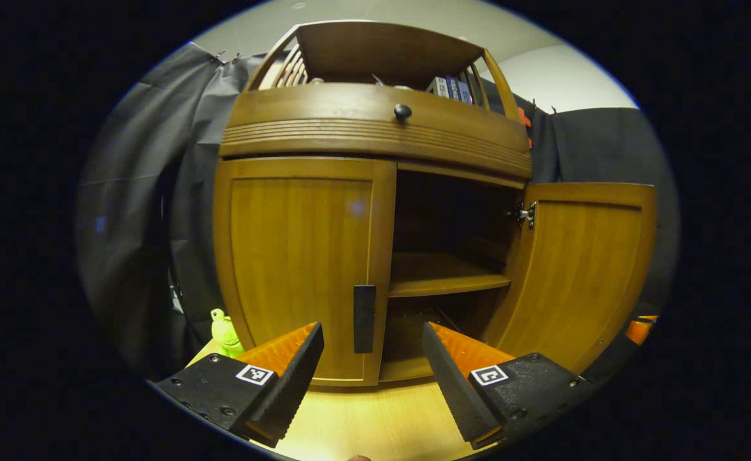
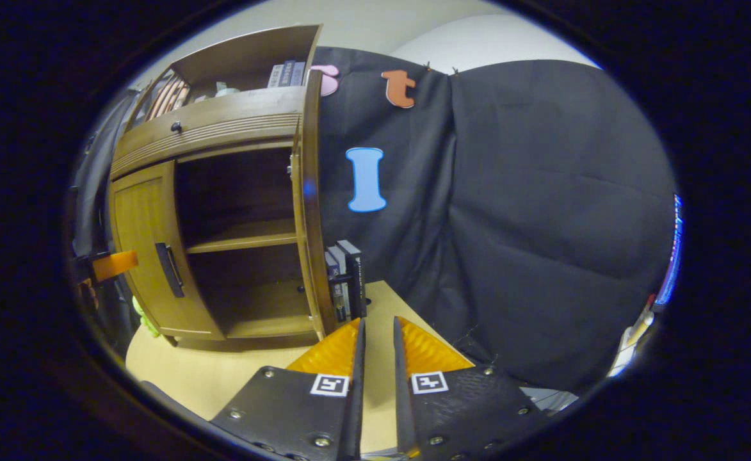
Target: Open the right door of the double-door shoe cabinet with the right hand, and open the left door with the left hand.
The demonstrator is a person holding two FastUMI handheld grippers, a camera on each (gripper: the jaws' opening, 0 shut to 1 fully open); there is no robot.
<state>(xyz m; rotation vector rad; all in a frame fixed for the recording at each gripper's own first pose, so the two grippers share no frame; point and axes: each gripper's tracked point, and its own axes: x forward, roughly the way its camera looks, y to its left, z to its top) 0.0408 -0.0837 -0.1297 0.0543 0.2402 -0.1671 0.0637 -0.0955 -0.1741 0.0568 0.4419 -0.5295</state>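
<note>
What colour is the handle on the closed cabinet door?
Black. The handle on the left door shows best in the left gripper view.

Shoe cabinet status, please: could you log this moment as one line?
right door: open | left door: closed | left tool: open, facing handle | right tool: nearly closed, empty

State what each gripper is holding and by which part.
Nothing is held. The left gripper is open before the left door's handle; the right gripper is nearly closed on empty air.

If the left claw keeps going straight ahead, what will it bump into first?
Probably the black handle on the closed left door. The open left claw points right at it, though depth is hard to judge.
</note>
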